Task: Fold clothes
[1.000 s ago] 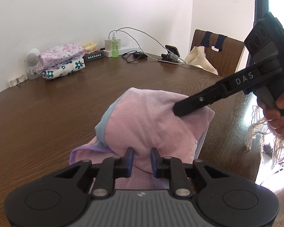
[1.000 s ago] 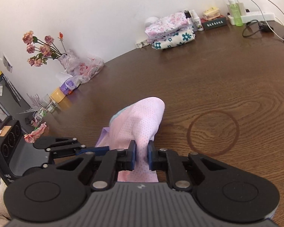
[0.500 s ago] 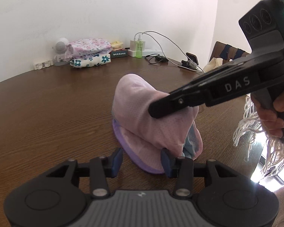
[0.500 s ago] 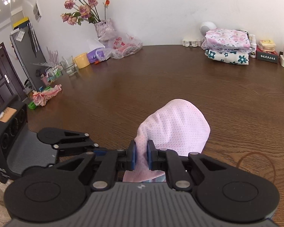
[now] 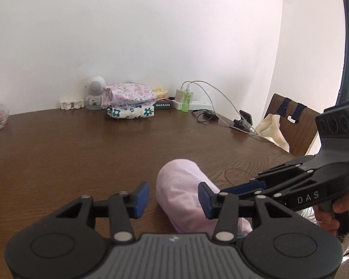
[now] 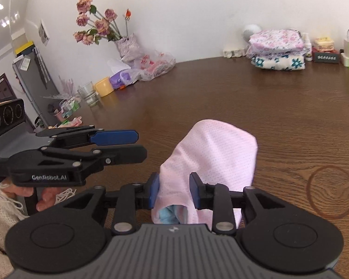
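Note:
A pink dotted garment (image 5: pixel 181 193) lies in a folded bundle on the brown wooden table (image 5: pixel 81 148). It also shows in the right wrist view (image 6: pixel 211 158), with a blue lining at its near end. My left gripper (image 5: pixel 173 197) is open and holds nothing, just left of the bundle. My right gripper (image 6: pixel 174 189) is open, its jaws on either side of the bundle's near end with a gap. In the left wrist view the right gripper (image 5: pixel 256 186) comes in from the right. In the right wrist view the left gripper (image 6: pixel 128 145) is at the left.
A stack of folded floral clothes (image 5: pixel 130 102) sits at the far edge by the wall, next to a small white speaker (image 5: pixel 94 91), a charger with cables (image 5: pixel 186 97) and a phone (image 5: pixel 244 121). A wooden chair (image 5: pixel 290 125) stands at the right. Flowers (image 6: pixel 97 25), plastic bags and cups (image 6: pixel 97 90) are far left.
My right gripper has opened and let go of the pink garment. My left gripper opened earlier and has drawn back. The garment now rests lower on the table.

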Action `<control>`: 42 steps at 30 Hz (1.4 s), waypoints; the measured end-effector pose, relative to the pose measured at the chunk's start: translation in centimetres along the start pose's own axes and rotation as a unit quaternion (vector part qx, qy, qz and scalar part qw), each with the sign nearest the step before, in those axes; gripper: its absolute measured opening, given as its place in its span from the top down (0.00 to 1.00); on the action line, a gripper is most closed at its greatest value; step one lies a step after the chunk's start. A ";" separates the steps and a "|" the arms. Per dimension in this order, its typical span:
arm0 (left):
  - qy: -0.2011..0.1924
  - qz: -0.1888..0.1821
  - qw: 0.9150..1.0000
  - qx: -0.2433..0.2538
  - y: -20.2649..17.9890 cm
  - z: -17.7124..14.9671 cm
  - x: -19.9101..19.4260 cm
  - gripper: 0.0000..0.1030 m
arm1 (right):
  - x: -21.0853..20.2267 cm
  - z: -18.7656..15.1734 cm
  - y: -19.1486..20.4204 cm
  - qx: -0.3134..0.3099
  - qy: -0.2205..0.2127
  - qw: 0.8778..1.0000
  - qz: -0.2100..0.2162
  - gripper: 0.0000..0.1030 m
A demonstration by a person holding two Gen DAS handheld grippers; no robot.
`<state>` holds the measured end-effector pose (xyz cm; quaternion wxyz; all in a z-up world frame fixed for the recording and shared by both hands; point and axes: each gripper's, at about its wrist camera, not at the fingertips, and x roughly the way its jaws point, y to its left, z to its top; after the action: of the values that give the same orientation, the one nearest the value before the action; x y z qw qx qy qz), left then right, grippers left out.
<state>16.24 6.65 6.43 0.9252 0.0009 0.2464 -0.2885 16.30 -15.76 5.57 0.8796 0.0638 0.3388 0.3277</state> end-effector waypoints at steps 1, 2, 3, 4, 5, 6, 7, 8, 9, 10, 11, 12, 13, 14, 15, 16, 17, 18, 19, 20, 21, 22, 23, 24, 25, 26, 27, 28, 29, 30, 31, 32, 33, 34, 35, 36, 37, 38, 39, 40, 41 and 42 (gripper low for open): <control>0.000 -0.010 1.000 0.008 -0.2 0.6 0.7 0.61 | -0.5 -0.1 -0.2 -0.004 -0.007 1.000 -0.016 0.72; 0.002 -0.020 1.000 0.016 -0.5 1.1 1.6 0.67 | -1.0 -0.2 -0.3 -0.008 -0.013 0.999 -0.032 0.72; 0.007 -0.031 0.999 0.024 -0.9 1.6 2.5 0.71 | -0.9 -0.4 -0.4 -0.020 -0.013 0.998 -0.052 0.72; 0.015 -0.038 0.999 0.035 -1.3 1.9 3.6 0.71 | -0.8 -0.5 -0.4 -0.033 -0.011 0.997 -0.072 0.72; 0.024 -0.043 0.998 0.047 -1.8 2.1 4.7 0.72 | -0.4 -0.8 -0.4 -0.043 -0.007 0.996 -0.082 0.72; 0.035 -0.039 0.997 0.060 -2.2 2.2 5.8 0.78 | 0.0 -1.1 -0.3 -0.049 -0.002 0.995 -0.082 0.72; 0.048 -0.028 0.996 0.073 -2.5 2.0 6.8 0.79 | 0.4 -1.3 -0.1 -0.052 0.003 0.996 -0.078 0.72; 0.060 -0.018 0.994 0.084 -2.7 1.8 7.7 0.80 | 0.8 -1.5 0.0 -0.055 0.008 0.996 -0.074 0.72; 0.071 -0.012 0.993 0.091 -2.8 1.4 8.4 0.80 | 1.1 -1.8 0.4 -0.064 0.011 0.995 -0.077 0.72; 0.081 -0.010 0.993 0.090 -2.6 1.1 9.1 0.80 | 1.5 -2.1 0.7 -0.072 0.014 0.994 -0.081 0.72; 0.090 -0.011 0.992 0.085 -2.2 0.7 9.6 0.80 | 1.8 -2.3 0.9 -0.080 0.015 0.993 -0.085 0.72; 0.096 -0.012 0.992 0.077 -1.8 0.4 9.9 0.80 | 2.0 -2.4 1.1 -0.087 0.017 0.992 -0.088 0.72; 0.100 -0.013 0.993 0.069 -1.4 0.2 10.1 0.80 | 2.3 -2.6 1.3 -0.094 0.018 0.991 -0.092 0.71; 0.104 -0.014 0.993 0.061 -1.0 -0.1 10.3 0.80 | 2.4 -2.7 1.4 -0.098 0.018 0.991 -0.093 0.70; 0.105 -0.015 0.993 0.055 -0.7 -0.2 10.4 0.80 | 2.5 -2.8 1.5 -0.102 0.019 0.990 -0.094 0.69; 0.105 -0.017 0.993 0.050 -0.4 -0.4 10.4 0.80 | 2.6 -2.8 1.6 -0.104 0.019 0.990 -0.094 0.69; 0.105 -0.019 0.993 0.045 -0.1 -0.5 10.4 0.80 | 2.7 -2.9 1.7 -0.104 0.020 0.990 -0.094 0.69; 0.104 -0.020 0.993 0.043 0.0 -0.6 10.4 0.80 | 2.7 -2.9 1.6 -0.103 0.020 0.990 -0.093 0.69; 0.103 -0.020 0.994 0.042 0.1 -0.6 10.3 0.80 | 2.8 -2.9 1.6 -0.102 0.021 0.990 -0.092 0.68; 0.102 -0.020 0.994 0.041 0.1 -0.7 10.2 0.80 | 2.8 -3.0 1.5 -0.099 0.021 0.991 -0.091 0.68; 0.101 -0.020 0.994 0.040 0.2 -0.8 10.1 0.80 | 2.9 -3.0 1.4 -0.096 0.021 0.991 -0.089 0.68; 0.101 -0.020 0.994 0.039 0.2 -0.9 10.0 0.80 | 2.9 -3.0 1.3 -0.094 0.021 0.992 -0.087 0.67; 0.097 -0.019 0.994 0.040 0.2 -0.7 9.7 0.79 | 2.9 -2.9 1.2 -0.092 0.022 0.992 -0.086 0.66; 0.087 -0.020 0.995 0.043 0.0 -0.4 9.0 0.75 | 2.7 -2.7 1.1 -0.087 0.022 0.992 -0.085 0.64; 0.073 -0.022 0.996 0.047 -0.1 -0.1 8.2 0.72 | 2.3 -2.6 1.0 -0.078 0.018 0.993 -0.083 0.63; 0.062 -0.023 0.996 0.053 -0.1 0.1 7.5 0.71 | 1.9 -2.4 1.0 -0.069 0.011 0.994 -0.079 0.62; 0.057 -0.022 0.996 0.059 -0.1 0.3 7.0 0.71 | 1.3 -2.2 1.0 -0.063 0.004 0.996 -0.070 0.62; 0.055 -0.021 0.996 0.064 -0.1 0.6 6.6 0.71 | 0.8 -2.0 1.1 -0.056 -0.002 0.997 -0.061 0.62; 0.056 -0.018 0.996 0.069 -0.1 0.7 6.4 0.73 | 0.7 -1.8 1.5 -0.058 -0.005 0.997 -0.050 0.62; 0.062 -0.013 0.995 0.072 0.0 0.7 6.5 0.73 | 0.5 -1.6 1.9 -0.061 -0.007 0.997 -0.040 0.61; 0.071 -0.006 0.995 0.072 0.2 0.6 6.8 0.73 | 0.8 -1.6 2.4 -0.072 -0.004 0.997 -0.041 0.60; 0.079 -0.002 0.994 0.071 0.4 0.5 7.1 0.74 | 1.1 -1.6 2.9 -0.082 -0.002 0.996 -0.042 0.58; 0.087 0.000 0.994 0.068 0.7 0.3 7.5 0.76 | 1.5 -1.7 3.4 -0.093 0.004 0.995 -0.049 0.57; 0.094 0.002 0.994 0.063 1.0 0.1 7.8 0.76 | 1.9 -1.9 3.7 -0.095 0.012 0.994 -0.056 0.57; 0.098 0.002 0.994 0.057 1.3 -0.1 8.1 0.76 | 2.3 -2.0 3.9 -0.098 0.020 0.993 -0.063 0.57; 0.100 0.001 0.994 0.052 1.5 -0.2 8.2 0.76 | 2.7 -2.2 4.2 -0.100 0.028 0.992 -0.070 0.57; 0.102 0.000 0.994 0.048 1.7 -0.3 8.2 0.76 | 3.0 -2.4 4.4 -0.103 0.036 0.991 -0.076 0.57; 0.101 0.001 0.994 0.045 1.9 -0.3 8.1 0.76 | 3.2 -2.6 4.5 -0.103 0.039 0.991 -0.081 0.57; 0.099 0.002 0.994 0.043 2.0 -0.1 7.9 0.75 | 3.2 -2.7 4.6 -0.103 0.039 0.990 -0.085 0.57; 0.095 0.002 0.995 0.042 2.1 0.3 7.6 0.74 | 2.9 -2.7 4.6 -0.099 0.036 0.991 -0.082 0.57; 0.091 0.001 0.995 0.041 2.2 0.7 7.2 0.68 | 2.7 -2.7 4.6 -0.094 0.032 0.992 -0.080 0.55; 0.087 0.001 0.995 0.040 2.3 1.1 6.9 0.58 | 2.0 -2.7 4.5 -0.085 0.023 0.993 -0.082 0.50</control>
<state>22.90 4.73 3.88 0.8997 0.0631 0.3141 -0.2964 13.32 -11.30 3.95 0.8978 -0.0469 0.3335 0.2837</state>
